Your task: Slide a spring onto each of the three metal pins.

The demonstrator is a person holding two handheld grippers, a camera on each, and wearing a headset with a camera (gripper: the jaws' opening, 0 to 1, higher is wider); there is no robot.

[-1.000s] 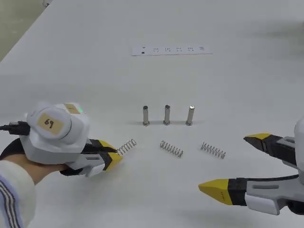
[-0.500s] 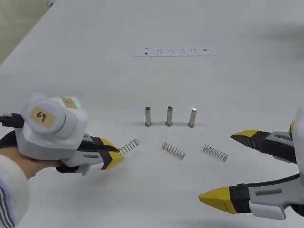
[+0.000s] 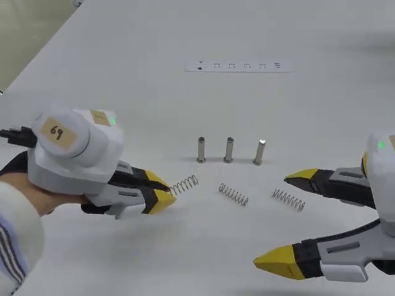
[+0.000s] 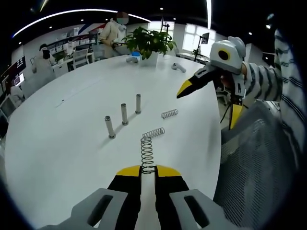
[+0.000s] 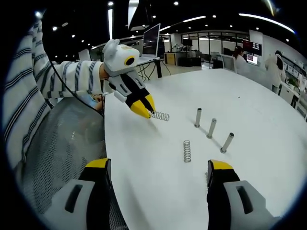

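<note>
The springs are thin coils of bright wire, wound openly. Each is judged to be very light, soft along its length and easily rolled or flicked away. Too hard a squeeze across the middle would probably deform the coils. A hold is best taken at one end, so that the other end is left free to be put over the top of a pin.

The first spring (image 3: 184, 184) is held in this way: the left tongs (image 4: 148, 168) are closed on its near end, and the rest of the coil points out toward the pins. Whether it is lifted or resting on the white desk (image 3: 123, 92) cannot be told. The middle spring (image 3: 233, 194) and the third spring (image 3: 289, 199) are lying loose on the desk, just in front of the three metal pins (image 3: 229, 150). These short polished cylinders are standing upright in a row, all bare. The right tongs (image 3: 271, 221) are held wide apart and empty, near the third spring.
</note>
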